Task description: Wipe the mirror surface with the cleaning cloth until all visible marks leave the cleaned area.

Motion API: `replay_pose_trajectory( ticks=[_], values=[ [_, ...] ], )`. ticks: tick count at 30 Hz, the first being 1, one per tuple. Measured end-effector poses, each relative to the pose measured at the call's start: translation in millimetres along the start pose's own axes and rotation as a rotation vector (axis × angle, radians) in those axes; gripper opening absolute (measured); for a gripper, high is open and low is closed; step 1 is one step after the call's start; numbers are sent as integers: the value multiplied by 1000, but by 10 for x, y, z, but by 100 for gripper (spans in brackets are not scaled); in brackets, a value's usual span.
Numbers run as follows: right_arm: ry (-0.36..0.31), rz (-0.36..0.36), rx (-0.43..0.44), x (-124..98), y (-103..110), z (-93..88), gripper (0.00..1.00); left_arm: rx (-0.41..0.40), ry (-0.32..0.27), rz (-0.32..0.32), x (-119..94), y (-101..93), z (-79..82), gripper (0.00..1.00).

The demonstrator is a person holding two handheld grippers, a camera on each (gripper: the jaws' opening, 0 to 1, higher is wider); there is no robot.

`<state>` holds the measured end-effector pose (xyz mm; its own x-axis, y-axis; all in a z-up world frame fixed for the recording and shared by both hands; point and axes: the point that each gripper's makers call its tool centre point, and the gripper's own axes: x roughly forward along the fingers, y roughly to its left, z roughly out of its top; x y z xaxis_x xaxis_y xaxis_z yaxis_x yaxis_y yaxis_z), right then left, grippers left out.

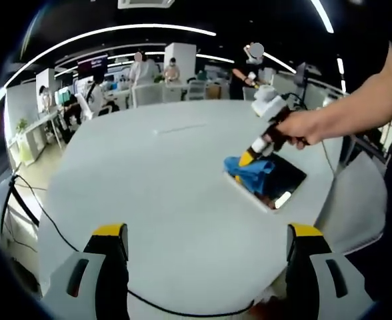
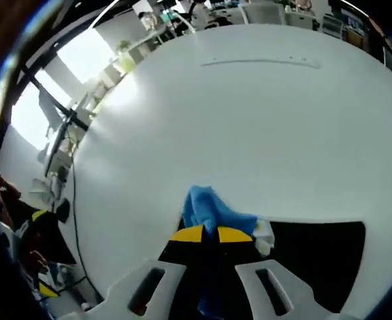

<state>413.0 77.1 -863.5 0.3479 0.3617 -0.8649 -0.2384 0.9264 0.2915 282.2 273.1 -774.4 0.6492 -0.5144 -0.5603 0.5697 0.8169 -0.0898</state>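
Open office: white table (image 1: 183, 173), distant desks (image 1: 39, 123), ceiling light strips (image 1: 136, 30).

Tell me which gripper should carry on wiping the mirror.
Right. The right gripper is shut on the blue cloth, pressing it at the edge of the mirror. The left gripper is open, holds nothing, and hangs over the bare table well short of the mirror.

No legible text anywhere.
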Motion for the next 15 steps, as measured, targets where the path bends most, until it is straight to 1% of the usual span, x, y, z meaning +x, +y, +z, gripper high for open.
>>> replay_pose_trajectory(
  ticks=[3,7,12,15],
  values=[
    [-1,-3,-11,27,58,7,0,9,7,-13,32,-27,3,100],
    [-3,3,-27,88,144,28,0,15,-1,-20,50,-37,68,100],
    [1,7,-27,116,110,42,0,17,-3,-19,43,-14,79,100],
    [-3,7,-45,93,118,23,0,14,0,-17,49,7,47,100]
  ],
)
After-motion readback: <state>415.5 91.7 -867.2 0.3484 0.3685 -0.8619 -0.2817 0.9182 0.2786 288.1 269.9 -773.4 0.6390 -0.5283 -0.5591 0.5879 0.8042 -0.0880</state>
